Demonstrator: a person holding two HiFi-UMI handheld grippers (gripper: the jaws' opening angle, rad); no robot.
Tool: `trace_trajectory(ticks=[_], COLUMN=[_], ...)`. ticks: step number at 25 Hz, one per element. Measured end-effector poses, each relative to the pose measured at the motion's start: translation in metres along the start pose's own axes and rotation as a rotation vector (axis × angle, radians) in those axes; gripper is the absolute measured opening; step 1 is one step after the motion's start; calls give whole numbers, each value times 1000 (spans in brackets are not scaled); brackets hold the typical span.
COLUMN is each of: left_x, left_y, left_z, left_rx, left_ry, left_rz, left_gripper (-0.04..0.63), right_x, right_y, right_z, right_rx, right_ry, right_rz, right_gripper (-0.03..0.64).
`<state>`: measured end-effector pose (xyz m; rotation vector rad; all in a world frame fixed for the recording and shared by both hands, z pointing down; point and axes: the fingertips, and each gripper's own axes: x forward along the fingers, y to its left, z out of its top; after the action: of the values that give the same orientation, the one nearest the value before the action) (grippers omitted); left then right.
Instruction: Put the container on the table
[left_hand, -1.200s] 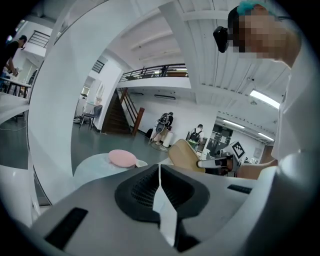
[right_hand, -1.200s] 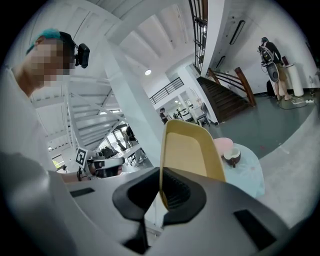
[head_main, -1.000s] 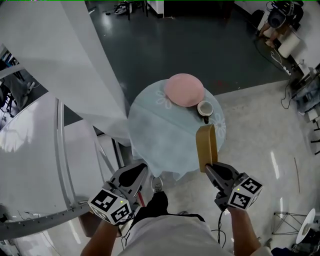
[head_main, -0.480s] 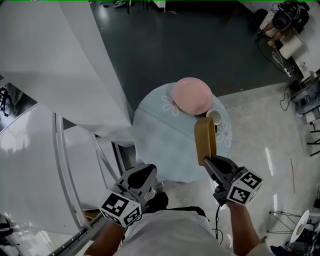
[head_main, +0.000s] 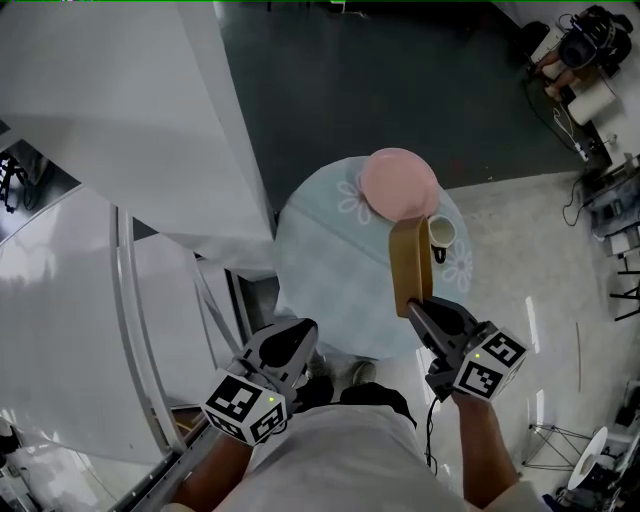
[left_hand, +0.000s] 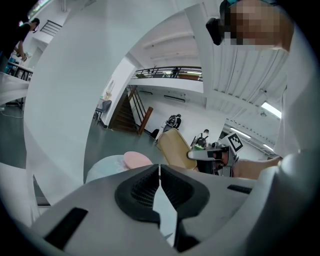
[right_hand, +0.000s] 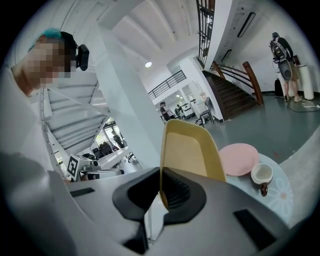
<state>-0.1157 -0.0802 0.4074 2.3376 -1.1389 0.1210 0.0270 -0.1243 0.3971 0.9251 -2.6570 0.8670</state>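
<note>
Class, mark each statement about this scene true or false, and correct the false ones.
1. The right tool grips the tan container. True.
2. The left tool holds the cup. False: it is shut and empty; the cup stands on the table.
3. The pink plate is on the table. True.
4. The tan container lies flat on the table. False: it is held on edge in the right tool.

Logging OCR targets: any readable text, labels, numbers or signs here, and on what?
No readable words or numbers anywhere.
On left gripper and right gripper: black-and-white square markers only, no letters.
Tan rectangular container, pink round plate, white cup, pale blue round table: no print; table has flower motifs only.
</note>
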Motion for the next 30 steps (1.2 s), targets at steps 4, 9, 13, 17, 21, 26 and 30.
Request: trace_trajectory(ticks=[4,9,13,17,21,26,30], left_x=[-4,-2,4,12,23,34,43], left_y=[3,1,4,11,17,27,36], left_z=[3,9,10,13,18,22,28], left_rx=[8,9,11,10,13,5,1], left_ry=[-5,-11,-10,-5,-1,3,3], left_rz=[7,23,41,71,109,167,217], left_gripper=[31,31,31,31,31,31,31], right_x=[3,5,13,26,41,66,92], right_y=[3,1,-6,-18,-33,-57,-75], right_z=[3,5,4,5,7,9,14], right_rx=[-8,-14,-16,-24,-34,-49,-66], right_ry=[-3,4,23,41,75,123,156], right_rz=[5,22,45,69,100,138,174], right_gripper=[31,31,31,31,31,31,31])
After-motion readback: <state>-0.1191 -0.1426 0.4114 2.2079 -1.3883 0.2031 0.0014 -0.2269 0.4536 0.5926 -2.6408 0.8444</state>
